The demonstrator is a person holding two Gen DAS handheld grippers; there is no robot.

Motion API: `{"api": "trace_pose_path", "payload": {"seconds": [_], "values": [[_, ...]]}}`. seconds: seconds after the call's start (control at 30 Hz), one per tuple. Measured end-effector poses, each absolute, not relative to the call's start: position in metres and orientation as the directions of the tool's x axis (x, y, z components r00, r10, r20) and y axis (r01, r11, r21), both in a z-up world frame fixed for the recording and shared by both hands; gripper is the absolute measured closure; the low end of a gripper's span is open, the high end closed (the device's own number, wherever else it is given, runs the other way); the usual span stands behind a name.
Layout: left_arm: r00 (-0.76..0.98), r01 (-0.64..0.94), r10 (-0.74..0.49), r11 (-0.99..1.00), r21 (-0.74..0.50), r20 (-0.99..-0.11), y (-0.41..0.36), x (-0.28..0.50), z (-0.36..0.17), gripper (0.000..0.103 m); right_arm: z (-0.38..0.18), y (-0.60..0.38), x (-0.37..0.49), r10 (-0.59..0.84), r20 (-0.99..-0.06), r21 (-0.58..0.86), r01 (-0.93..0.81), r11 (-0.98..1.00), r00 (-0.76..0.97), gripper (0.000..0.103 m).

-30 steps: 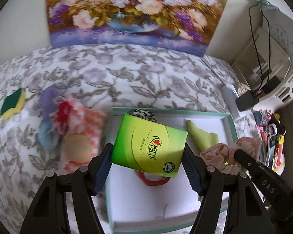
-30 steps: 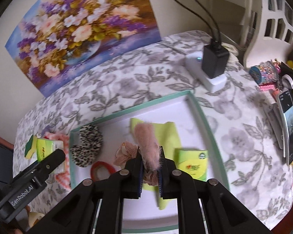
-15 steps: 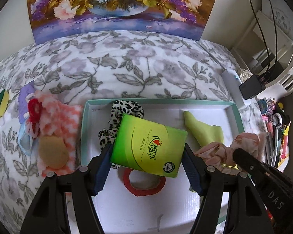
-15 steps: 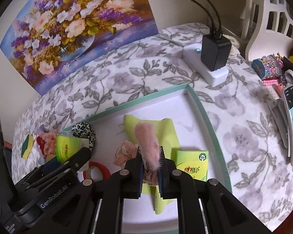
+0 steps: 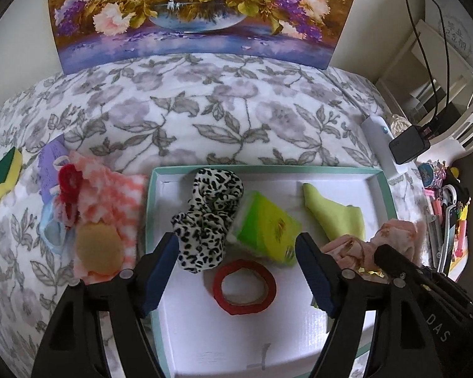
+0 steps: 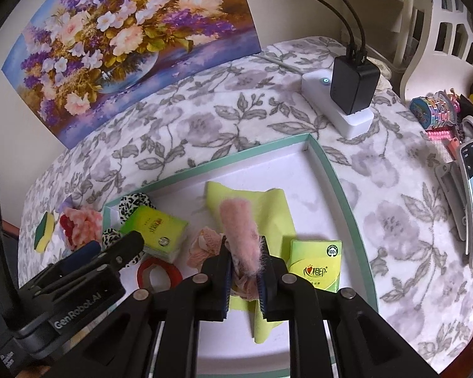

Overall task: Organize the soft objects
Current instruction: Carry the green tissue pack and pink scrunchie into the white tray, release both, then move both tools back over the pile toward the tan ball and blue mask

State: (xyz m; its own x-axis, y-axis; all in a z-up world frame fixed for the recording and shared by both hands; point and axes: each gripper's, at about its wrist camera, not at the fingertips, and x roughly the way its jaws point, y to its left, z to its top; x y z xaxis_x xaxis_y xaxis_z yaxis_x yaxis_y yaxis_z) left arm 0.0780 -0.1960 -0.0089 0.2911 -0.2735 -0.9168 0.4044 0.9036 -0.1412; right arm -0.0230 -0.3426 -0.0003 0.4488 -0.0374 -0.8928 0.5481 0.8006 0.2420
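My left gripper is open above the white tray. A green tissue pack lies blurred and tilted in the tray between its fingers, apart from both pads, next to a leopard scrunchie and a red ring scrunchie. My right gripper is shut on a fuzzy pink piece above a yellow-green cloth and a peach scrunchie. A second green tissue pack lies at the tray's right.
Left of the tray lie a pink checked cloth, a tan round pad, a red scrunchie and a green-yellow sponge. A power strip with a black charger sits behind the tray. Phone and trinkets crowd the right edge.
My left gripper has opened and let go of the green tissue pack, which has dropped into the tray beside the leopard scrunchie. My right gripper still holds the pink piece.
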Motion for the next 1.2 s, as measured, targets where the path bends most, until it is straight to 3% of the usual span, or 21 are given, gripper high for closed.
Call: {"api": "trace_pose_path", "payload": {"seconds": [0.1, 0.17, 0.23, 0.3, 0.47, 0.57, 0.6, 1.2], "values": [[0.299, 0.393, -0.255, 0.911, -0.125, -0.919, -0.192, 0.079, -0.008, 0.025, -0.001, -0.342, -0.023, -0.036, -0.895, 0.241, 0.549, 0.800, 0.445, 0.077], [0.308, 0.382, -0.234, 0.918, -0.105, -0.922, -0.189, 0.081, -0.009, 0.024, -0.002, -0.342, -0.023, -0.036, -0.895, 0.240, 0.550, 0.800, 0.444, 0.067], [0.310, 0.366, -0.217, 0.926, -0.094, -0.926, -0.185, 0.083, -0.010, 0.020, -0.002, -0.341, -0.023, -0.038, -0.896, 0.238, 0.551, 0.799, 0.442, 0.045], [0.306, 0.344, -0.209, 0.934, -0.097, -0.929, -0.180, 0.085, -0.012, 0.012, -0.003, -0.341, -0.023, -0.039, -0.896, 0.238, 0.551, 0.799, 0.443, 0.037], [0.324, 0.295, -0.168, 0.953, -0.070, -0.931, -0.168, 0.090, -0.016, 0.011, -0.008, -0.340, -0.020, -0.045, -0.905, 0.217, 0.550, 0.807, 0.422, 0.019], [0.342, 0.261, -0.146, 0.964, -0.056, -0.928, -0.159, 0.094, -0.018, 0.005, -0.010, -0.341, -0.020, -0.057, -0.909, 0.201, 0.553, 0.808, 0.413, 0.002], [0.347, 0.251, -0.138, 0.967, -0.050, -0.928, -0.157, 0.095, -0.018, 0.000, -0.010, -0.341, -0.020, -0.063, -0.909, 0.196, 0.555, 0.808, 0.413, 0.000], [0.426, 0.112, -0.027, 0.993, 0.023, -0.904, -0.094, 0.114, 0.004, 0.000, -0.012, -0.329, -0.015, -0.075, -0.917, 0.170, 0.553, 0.816, 0.393, 0.000]]}}
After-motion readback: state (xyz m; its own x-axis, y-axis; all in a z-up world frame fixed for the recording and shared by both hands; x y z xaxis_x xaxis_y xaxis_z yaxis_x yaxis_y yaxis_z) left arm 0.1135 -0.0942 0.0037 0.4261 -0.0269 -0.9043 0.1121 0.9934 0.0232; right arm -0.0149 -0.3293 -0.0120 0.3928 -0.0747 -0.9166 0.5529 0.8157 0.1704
